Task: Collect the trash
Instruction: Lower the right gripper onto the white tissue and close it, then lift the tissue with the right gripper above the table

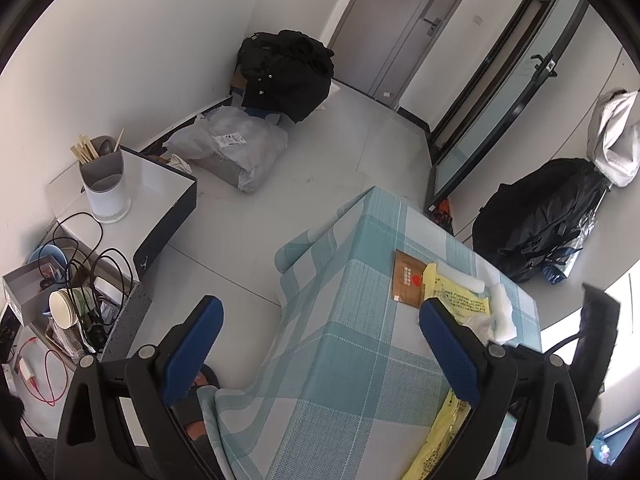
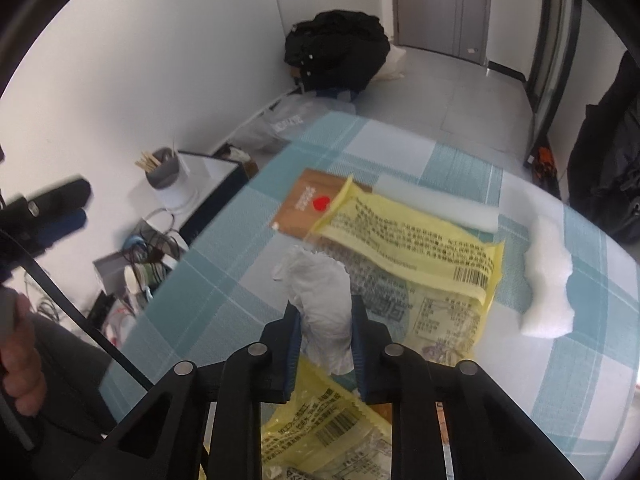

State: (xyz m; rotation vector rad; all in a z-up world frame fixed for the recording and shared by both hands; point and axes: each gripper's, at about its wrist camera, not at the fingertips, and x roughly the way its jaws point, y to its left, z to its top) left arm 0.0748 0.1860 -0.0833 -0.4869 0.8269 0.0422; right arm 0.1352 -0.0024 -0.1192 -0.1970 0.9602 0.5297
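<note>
While your right tool (image 2: 325,312) is closed on a crumpled white tissue (image 2: 320,296), lifted slightly above the surface (image 2: 224,280), your left tool (image 1: 320,320) hangs wide open with nothing between its blue pads, above the surface's left edge. That edge runs diagonally beneath the left tool, with the checked teal cloth (image 1: 316,280) draping down over it toward the floor (image 1: 328,152).

More trash lies ahead of the right tool: a yellow printed wrapper (image 2: 416,240) overlaps a brown packet with a red heart (image 2: 308,204), which is the piece lying nearest the left edge. A long white foam strip (image 2: 440,204) lies just beyond the wrapper, and a lumpy white foam piece (image 2: 548,280) rests to the right, near the surface's right edge. A second yellow wrapper (image 2: 320,432) lies under the right tool's body.

Left of the surface, open grey floor separates it from a low white cabinet (image 1: 156,192) holding a chopstick holder (image 1: 104,184). Cables and bowls crowd the shelf (image 1: 68,292) below. A dark coat pile (image 1: 288,72) sits in the far corner.
</note>
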